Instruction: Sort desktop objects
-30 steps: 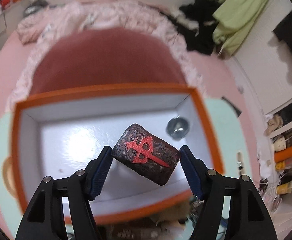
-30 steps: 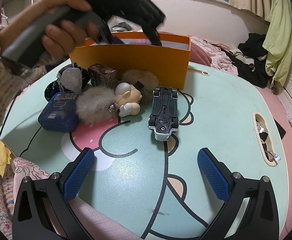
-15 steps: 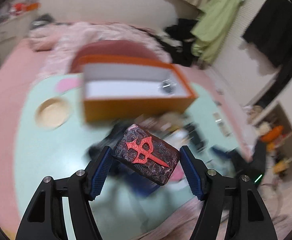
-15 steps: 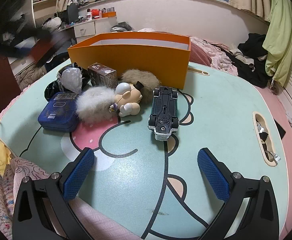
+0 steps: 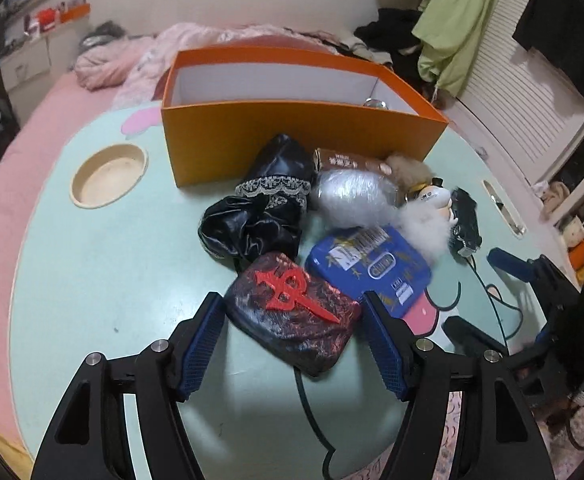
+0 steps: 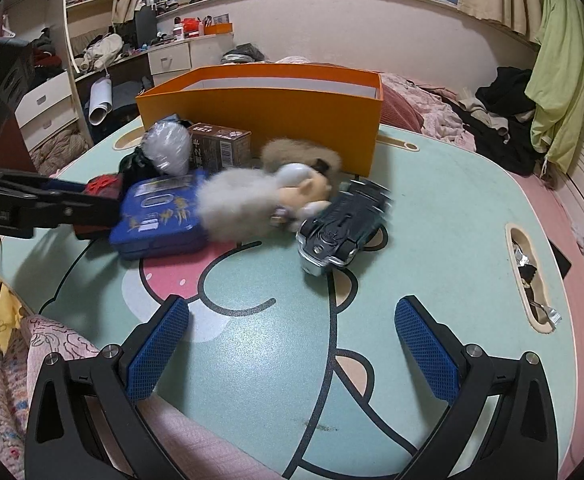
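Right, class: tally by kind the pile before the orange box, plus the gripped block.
Fluffy balls, white and beige: 2
Toy car: 1
Figurine: 1
Blue tin: 1
Brown carton: 1
Black lace-trimmed cloth: 1
Clear-wrapped bundle: 1
Red-marked block: 1
Total: 9

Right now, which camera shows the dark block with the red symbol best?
The left wrist view: the block fills the centre, red symbol facing up. The right wrist view shows only a red-and-black sliver behind the left gripper.
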Demonstrator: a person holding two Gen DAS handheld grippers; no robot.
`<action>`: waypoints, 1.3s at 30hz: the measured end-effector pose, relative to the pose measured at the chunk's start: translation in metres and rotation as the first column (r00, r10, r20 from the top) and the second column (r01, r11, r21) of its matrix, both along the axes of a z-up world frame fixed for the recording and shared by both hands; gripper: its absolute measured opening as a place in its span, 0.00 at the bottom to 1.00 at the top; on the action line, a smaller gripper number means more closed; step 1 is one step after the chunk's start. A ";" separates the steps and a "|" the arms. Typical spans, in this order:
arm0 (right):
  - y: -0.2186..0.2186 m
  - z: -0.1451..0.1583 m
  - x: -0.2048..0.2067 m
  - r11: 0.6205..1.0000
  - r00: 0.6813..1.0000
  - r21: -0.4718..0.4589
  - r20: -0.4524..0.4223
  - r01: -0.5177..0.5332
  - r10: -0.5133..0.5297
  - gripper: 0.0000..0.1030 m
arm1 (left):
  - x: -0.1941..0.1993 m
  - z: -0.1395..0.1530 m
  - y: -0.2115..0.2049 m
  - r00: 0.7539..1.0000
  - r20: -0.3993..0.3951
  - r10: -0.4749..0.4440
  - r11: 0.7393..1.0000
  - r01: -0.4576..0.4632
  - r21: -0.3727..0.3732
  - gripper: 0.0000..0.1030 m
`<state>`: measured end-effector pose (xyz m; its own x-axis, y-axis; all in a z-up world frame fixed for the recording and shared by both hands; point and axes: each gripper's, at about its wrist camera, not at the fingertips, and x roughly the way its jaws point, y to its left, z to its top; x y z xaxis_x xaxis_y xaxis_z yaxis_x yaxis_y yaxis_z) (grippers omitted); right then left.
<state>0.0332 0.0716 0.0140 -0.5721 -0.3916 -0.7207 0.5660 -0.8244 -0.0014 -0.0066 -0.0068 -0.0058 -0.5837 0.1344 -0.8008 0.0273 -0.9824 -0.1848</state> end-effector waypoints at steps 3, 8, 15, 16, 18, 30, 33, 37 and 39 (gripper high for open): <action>-0.001 0.001 0.000 1.000 1.000 0.000 0.000 0.000 0.000 1.00 | 0.013 0.004 -0.001 0.999 -0.051 0.010 1.000 -0.009 0.020 0.82; 0.000 0.001 0.001 1.000 1.000 0.000 0.000 0.000 0.000 1.00 | 0.038 0.003 0.004 0.997 -0.075 0.020 1.000 -0.022 -0.016 0.91; 0.000 0.001 0.001 1.000 1.000 0.002 -0.002 -0.001 0.001 1.00 | 0.042 -0.020 0.034 0.997 -0.065 -0.033 0.980 0.020 -0.198 1.00; 0.000 0.001 0.001 1.000 1.000 0.004 -0.001 -0.001 0.001 1.00 | 0.041 -0.020 0.034 0.998 -0.060 -0.036 0.981 0.024 -0.192 1.00; 0.001 0.002 0.000 1.000 1.000 0.000 0.000 -0.001 0.001 1.00 | 0.040 -0.021 0.030 0.998 -0.057 -0.035 0.983 0.024 -0.182 1.00; 0.003 0.001 0.000 1.000 1.000 0.001 0.000 -0.001 0.001 1.00 | 0.042 -0.020 0.029 0.997 -0.063 -0.032 0.983 0.021 -0.181 1.00; 0.003 0.001 0.000 1.000 1.000 0.001 0.000 -0.001 0.001 1.00 | 0.041 -0.020 0.029 0.997 -0.063 -0.032 0.983 0.020 -0.181 1.00; 0.003 0.001 0.001 1.000 1.000 0.001 0.000 -0.001 0.001 1.00 | 0.041 -0.020 0.029 0.997 -0.063 -0.032 0.983 0.020 -0.181 1.00; 0.003 0.001 0.001 1.000 1.000 0.001 0.000 -0.001 0.001 1.00 | 0.041 -0.019 0.029 0.997 -0.063 -0.032 0.983 0.020 -0.181 1.00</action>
<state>0.0341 0.0749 0.0149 -0.5720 -0.3916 -0.7208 0.5666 -0.8240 -0.0020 0.0348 0.0224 -0.0253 -0.6340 0.0076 -0.7733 -0.0054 -1.0000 -0.0054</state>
